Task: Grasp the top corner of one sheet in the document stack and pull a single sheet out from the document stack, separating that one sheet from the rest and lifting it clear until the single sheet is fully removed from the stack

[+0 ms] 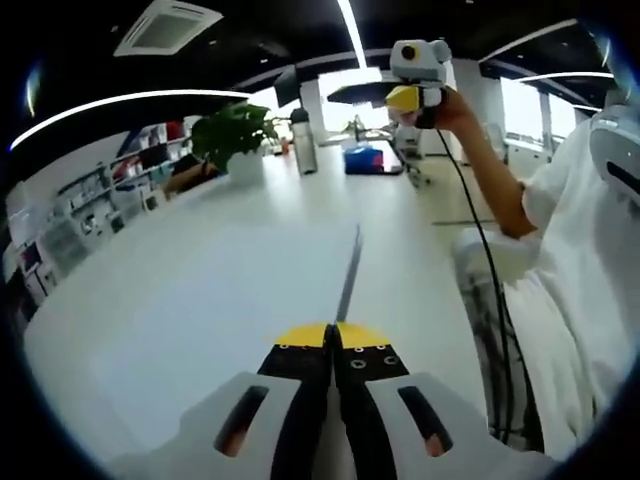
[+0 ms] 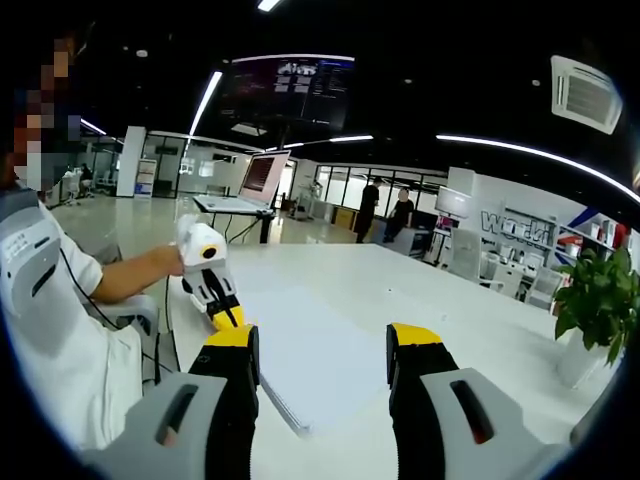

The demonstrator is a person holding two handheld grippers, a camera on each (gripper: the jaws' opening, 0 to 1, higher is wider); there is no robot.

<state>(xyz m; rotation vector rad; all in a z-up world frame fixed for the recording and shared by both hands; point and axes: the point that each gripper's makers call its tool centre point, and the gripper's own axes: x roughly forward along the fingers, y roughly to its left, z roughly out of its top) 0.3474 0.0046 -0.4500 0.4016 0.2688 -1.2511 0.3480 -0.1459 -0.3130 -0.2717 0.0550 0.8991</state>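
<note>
My left gripper (image 1: pixel 332 335) is shut on a white sheet (image 1: pixel 350 270), which I see edge-on as a thin dark line running away from the yellow tips over the white table (image 1: pixel 180 300). In the right gripper view the same left gripper (image 2: pixel 225 315) pinches the sheet's (image 2: pixel 320 365) corner from the left, and the sheet's near edge casts a dark line. My right gripper (image 2: pixel 322 340) stands open above the sheet with nothing between its jaws. A hand holds that right gripper (image 1: pixel 415 95) high at the far side. I cannot tell the stack apart from the table.
A person in white (image 1: pixel 580 280) sits at the table's right edge, with a black cable hanging down from the raised gripper. A potted plant (image 1: pixel 235 140), a metal bottle (image 1: pixel 303 140) and a blue box (image 1: pixel 363 158) stand at the far end. Two people (image 2: pixel 385 210) stand in the background.
</note>
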